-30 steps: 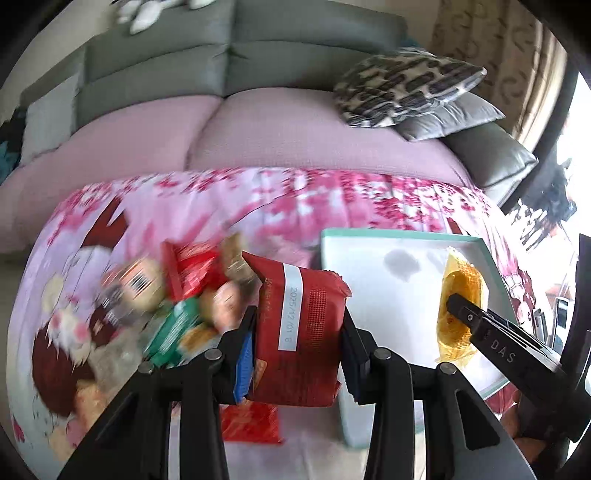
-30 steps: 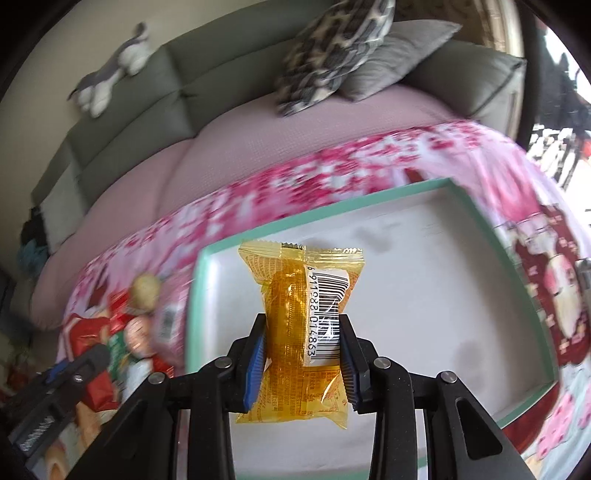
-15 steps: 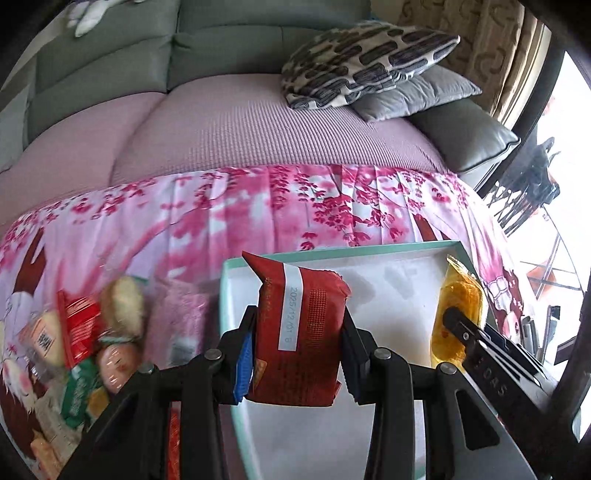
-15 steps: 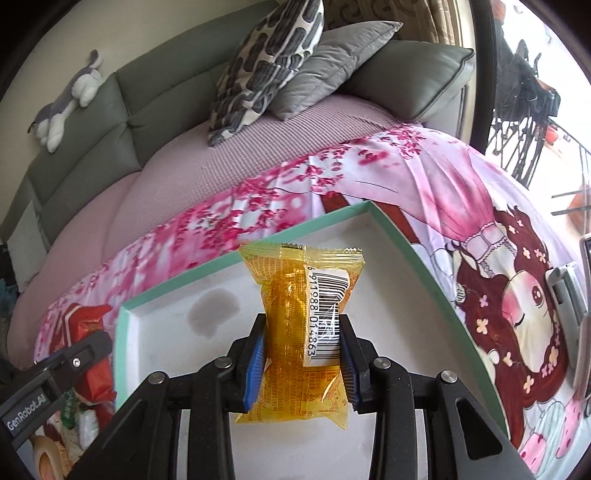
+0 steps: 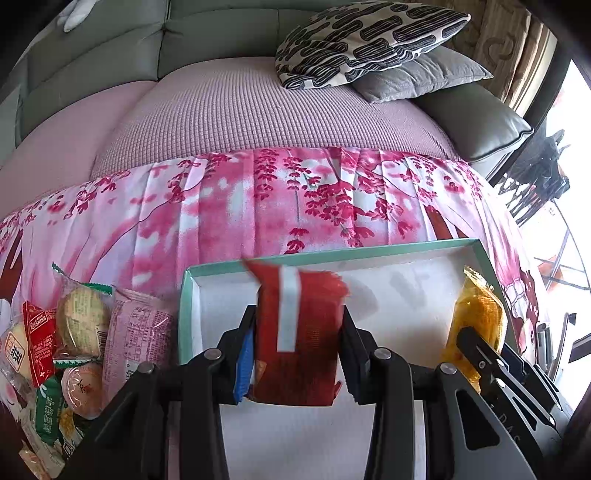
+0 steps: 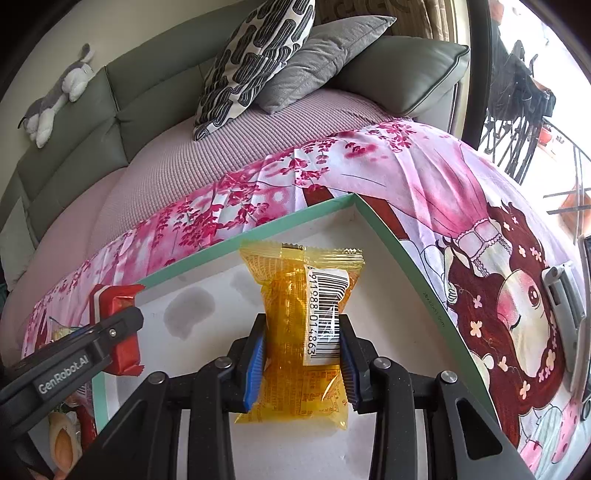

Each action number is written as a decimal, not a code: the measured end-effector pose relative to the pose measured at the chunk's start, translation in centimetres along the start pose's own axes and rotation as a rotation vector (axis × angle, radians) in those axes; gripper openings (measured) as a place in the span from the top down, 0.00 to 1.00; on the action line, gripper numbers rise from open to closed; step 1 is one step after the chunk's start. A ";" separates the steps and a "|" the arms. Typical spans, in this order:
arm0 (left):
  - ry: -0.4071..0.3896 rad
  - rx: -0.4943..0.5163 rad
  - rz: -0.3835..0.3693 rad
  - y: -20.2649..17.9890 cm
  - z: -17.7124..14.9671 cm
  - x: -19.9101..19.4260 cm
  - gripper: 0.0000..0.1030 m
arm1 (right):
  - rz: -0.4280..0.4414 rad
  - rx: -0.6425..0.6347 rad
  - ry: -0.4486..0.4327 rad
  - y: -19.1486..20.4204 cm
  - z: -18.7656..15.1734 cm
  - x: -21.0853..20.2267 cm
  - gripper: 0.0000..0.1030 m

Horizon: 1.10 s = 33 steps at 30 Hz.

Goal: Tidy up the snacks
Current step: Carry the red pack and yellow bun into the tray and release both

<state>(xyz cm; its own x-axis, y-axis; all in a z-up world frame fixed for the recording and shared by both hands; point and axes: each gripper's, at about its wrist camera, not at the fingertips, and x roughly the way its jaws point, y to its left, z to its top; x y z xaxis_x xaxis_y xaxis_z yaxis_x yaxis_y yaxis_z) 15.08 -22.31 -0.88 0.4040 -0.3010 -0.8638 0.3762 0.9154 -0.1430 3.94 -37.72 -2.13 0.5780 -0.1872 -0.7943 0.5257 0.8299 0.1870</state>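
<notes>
The left gripper [image 5: 298,354] is clamped on a red snack packet [image 5: 299,332], whose white strip runs down its face; the print there is blurred beyond reading. The right gripper [image 6: 302,363] is clenched on an orange snack packet [image 6: 301,332] bearing a barcode label with digits ending "8014863". In the right wrist view, the left tool's arm at 9 o'clock reads "GenRobot.AI"; in the left wrist view, the right tool at 4 o'clock shows "DAS".

Both packets hang over the white floor of a green-rimmed box [image 5: 332,254], the red one toward its left wall, the orange one [image 5: 476,325] near its right wall [image 6: 417,273]. The floor between the two packets is open and carries faint grey stains.

At 9 o'clock, outside the box's left wall, lies a snack pile [image 5: 74,343]: a red sachet marked "KISS", a pink wrapper just beside the wall, round cakes in clear wrap, a green pack with Chinese characters. All rests on a pink blossom cloth [image 5: 258,199]. At 12 o'clock sits a grey sofa [image 5: 221,33] with a patterned cushion [image 5: 362,40].
</notes>
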 end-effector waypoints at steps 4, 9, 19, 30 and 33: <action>-0.013 -0.007 0.005 0.2 0.1 -0.6 0.43 | -0.025 -0.013 0.005 0.2 0.0 0.0 0.63; -0.029 0.001 0.026 0.3 0.2 -1.4 0.43 | -0.020 0.006 0.017 -0.3 0.0 -0.1 0.63; 0.000 -0.019 0.103 1.1 0.1 -1.4 0.21 | -0.044 0.006 0.017 -0.2 0.0 -0.2 0.34; 0.007 -0.032 0.166 1.9 -0.3 -0.6 0.04 | -0.055 0.008 0.026 -0.6 -0.2 0.4 0.00; -0.010 -0.042 0.181 2.1 -0.3 -0.7 0.02 | -0.056 0.003 0.013 -0.5 -0.1 0.2 0.00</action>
<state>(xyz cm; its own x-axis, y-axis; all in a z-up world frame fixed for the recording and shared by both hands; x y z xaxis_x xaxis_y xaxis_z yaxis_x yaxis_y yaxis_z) 15.35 -20.08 -0.71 0.4698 -0.1331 -0.8727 0.2620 0.9651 -0.0062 3.70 -38.14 -2.50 0.5395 -0.2269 -0.8108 0.5591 0.8166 0.1435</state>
